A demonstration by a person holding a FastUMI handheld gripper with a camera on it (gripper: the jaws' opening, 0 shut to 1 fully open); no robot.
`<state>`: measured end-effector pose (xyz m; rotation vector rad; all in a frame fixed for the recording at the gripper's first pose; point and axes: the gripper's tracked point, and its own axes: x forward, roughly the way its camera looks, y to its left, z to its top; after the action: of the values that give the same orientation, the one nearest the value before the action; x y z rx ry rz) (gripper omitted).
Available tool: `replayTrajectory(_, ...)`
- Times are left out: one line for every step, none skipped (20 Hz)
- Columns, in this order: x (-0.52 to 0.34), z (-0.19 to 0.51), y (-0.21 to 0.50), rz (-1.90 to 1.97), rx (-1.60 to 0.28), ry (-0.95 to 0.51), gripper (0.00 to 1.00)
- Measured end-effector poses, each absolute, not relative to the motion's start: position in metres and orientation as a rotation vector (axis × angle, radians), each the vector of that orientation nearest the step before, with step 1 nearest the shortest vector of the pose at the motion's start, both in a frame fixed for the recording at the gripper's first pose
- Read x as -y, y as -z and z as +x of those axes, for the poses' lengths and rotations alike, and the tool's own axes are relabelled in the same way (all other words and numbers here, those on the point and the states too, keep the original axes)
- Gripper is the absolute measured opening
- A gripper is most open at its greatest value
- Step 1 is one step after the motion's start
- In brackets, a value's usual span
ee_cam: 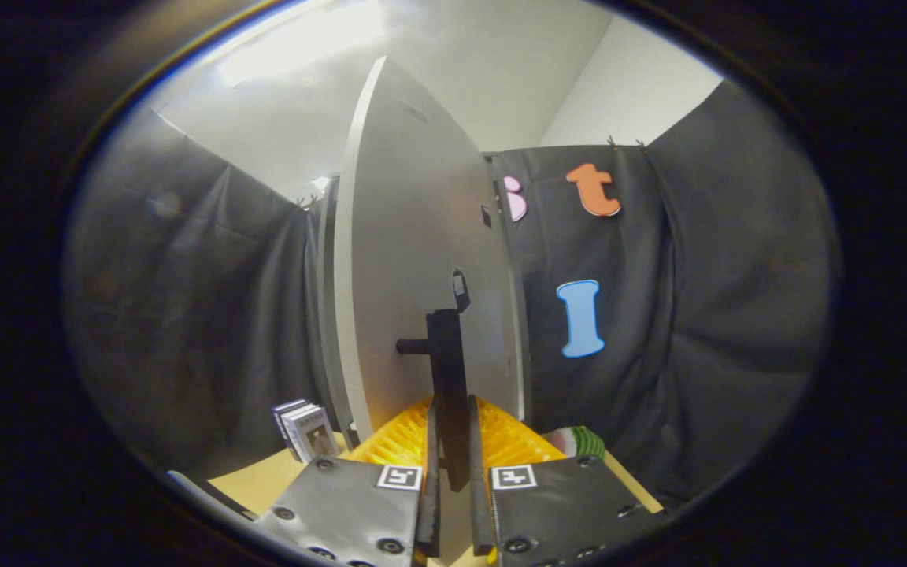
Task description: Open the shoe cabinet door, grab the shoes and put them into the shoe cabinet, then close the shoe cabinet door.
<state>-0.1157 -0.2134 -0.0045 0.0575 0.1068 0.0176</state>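
**Cabinet door handle: skinny bar, easy pinch, watch the swing**

The gripper [453,472] has its two fingers pressed nearly together on the dark upright handle [447,370] of the cabinet door [406,260], so it's pinching that bar with one finger on each side. The door stands ajar, edge-on and just beyond the fingers, a big flat pale panel with a smooth matte face.

My guess is the door is stiff and light-ish, swinging on hinges, so it only needs a steady pull along its arc, no muscle. The handle looks like rigid metal or plastic on a short round post, thin and probably a bit slick, so grab it mid-bar and squeeze flat.

Below the door there's a yellow ribbed plastic thing [398,441], hard and grooved. A green striped roundish object [579,441] sits to its right, and a few small upright boxes [305,429] stand on the tan bench [264,480]. Can't spot shoes from here.
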Motion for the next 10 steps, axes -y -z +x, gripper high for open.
replayTrajectory(0.22, -0.117, 0.006, 0.054, -0.105, -0.004, 0.16)
replayTrajectory(0.227, -0.119, 0.005, 0.051, -0.102, 0.009, 0.14)
replayTrajectory(0.234, -0.121, 0.003, 0.052, -0.099, 0.024, 0.13)
replayTrajectory(0.24, -0.123, 0.002, 0.055, -0.096, 0.038, 0.12)
replayTrajectory(0.246, -0.125, 0.002, 0.058, -0.093, 0.053, 0.12)
replayTrajectory(0.252, -0.127, 0.0, 0.06, -0.091, 0.068, 0.12)
replayTrajectory(0.259, -0.127, 0.0, 0.058, -0.089, 0.083, 0.12)
replayTrajectory(0.266, -0.129, -0.001, 0.055, -0.087, 0.099, 0.12)
replayTrajectory(0.272, -0.132, -0.002, 0.054, -0.084, 0.114, 0.12)
replayTrajectory(0.279, -0.133, -0.003, 0.056, -0.08, 0.129, 0.12)
